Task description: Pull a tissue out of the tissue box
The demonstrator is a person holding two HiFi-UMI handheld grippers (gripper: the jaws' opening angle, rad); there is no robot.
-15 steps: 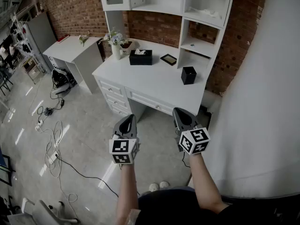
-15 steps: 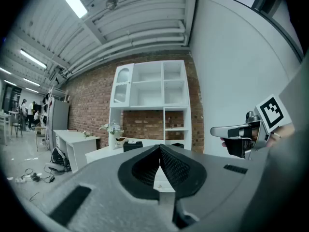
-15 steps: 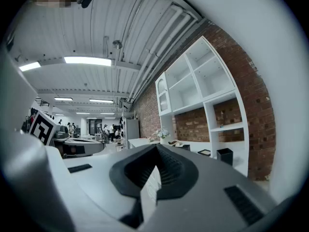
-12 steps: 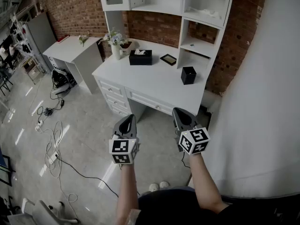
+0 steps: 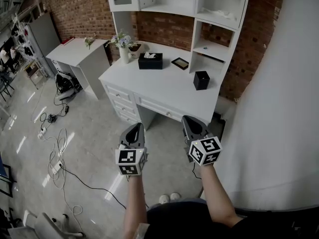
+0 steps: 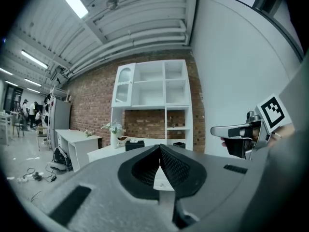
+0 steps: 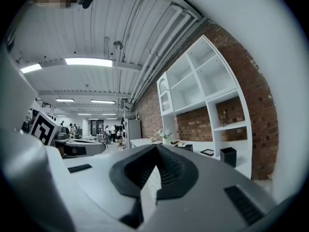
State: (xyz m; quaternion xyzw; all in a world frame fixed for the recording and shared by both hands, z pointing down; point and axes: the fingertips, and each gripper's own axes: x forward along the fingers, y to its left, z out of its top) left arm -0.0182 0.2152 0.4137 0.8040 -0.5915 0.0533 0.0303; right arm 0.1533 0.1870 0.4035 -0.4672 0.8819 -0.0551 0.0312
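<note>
The black tissue box (image 5: 150,60) stands at the back of the white desk (image 5: 164,88), with a white tissue sticking out of its top. Both grippers hang over the floor in front of the desk, well short of the box. My left gripper (image 5: 137,126) is shut with nothing in it, and my right gripper (image 5: 187,119) is shut and empty too. In the left gripper view the box (image 6: 134,145) shows far off past the closed jaw tips (image 6: 159,149). In the right gripper view the box (image 7: 186,147) lies beyond the closed tips (image 7: 155,149).
On the desk stand a black square cup (image 5: 201,80), a flat framed thing (image 5: 179,62) and a flower vase (image 5: 123,44), under a white hutch (image 5: 174,6). A smaller white desk (image 5: 79,54) is at the left. Cables (image 5: 55,143) lie on the floor; a white wall (image 5: 279,108) rises at the right.
</note>
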